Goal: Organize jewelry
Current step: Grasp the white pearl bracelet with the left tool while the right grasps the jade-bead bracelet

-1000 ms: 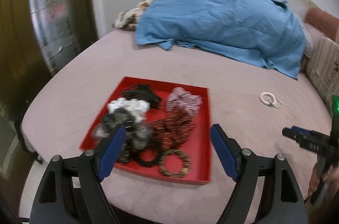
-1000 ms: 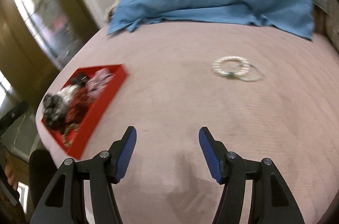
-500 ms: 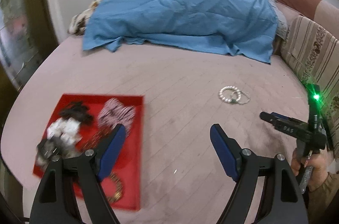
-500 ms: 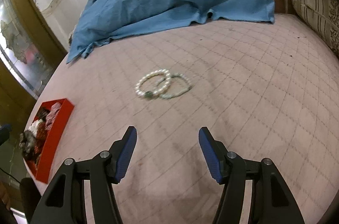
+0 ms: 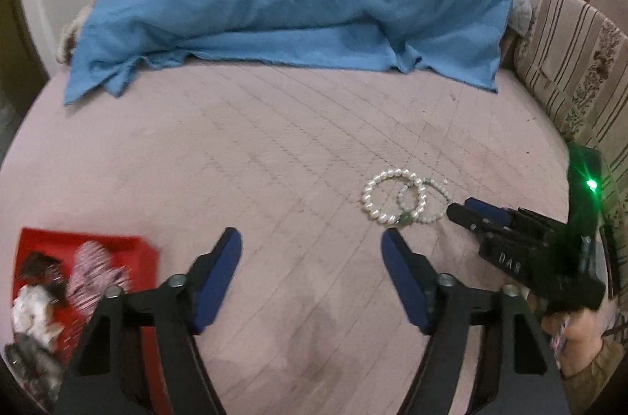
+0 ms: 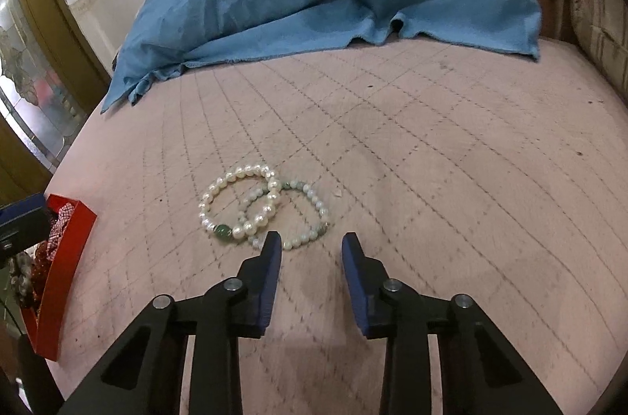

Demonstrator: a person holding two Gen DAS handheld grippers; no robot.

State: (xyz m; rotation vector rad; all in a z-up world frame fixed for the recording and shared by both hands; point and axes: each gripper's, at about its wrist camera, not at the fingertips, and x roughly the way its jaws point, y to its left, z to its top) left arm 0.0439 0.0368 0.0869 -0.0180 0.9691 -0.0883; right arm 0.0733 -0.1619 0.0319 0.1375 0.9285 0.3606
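Lying overlapped on the pink bedcover (image 6: 431, 140), two pearl bracelets (image 6: 239, 207) sit just ahead of the right gripper (image 6: 310, 246) — jaws just narrowed, empty; only the left view shows the left gripper (image 5: 310, 246) — also closing, empty.

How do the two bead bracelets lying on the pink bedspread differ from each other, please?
The white pearl bracelet has larger, glossy cream beads and one dark green bead; the pale green bracelet has smaller, duller, greenish-white beads. The white pearl bracelet lies left and overlaps the pale green bracelet, which sits closer to the right gripper. Both are closed bead loops lying flat, outside the red tray.
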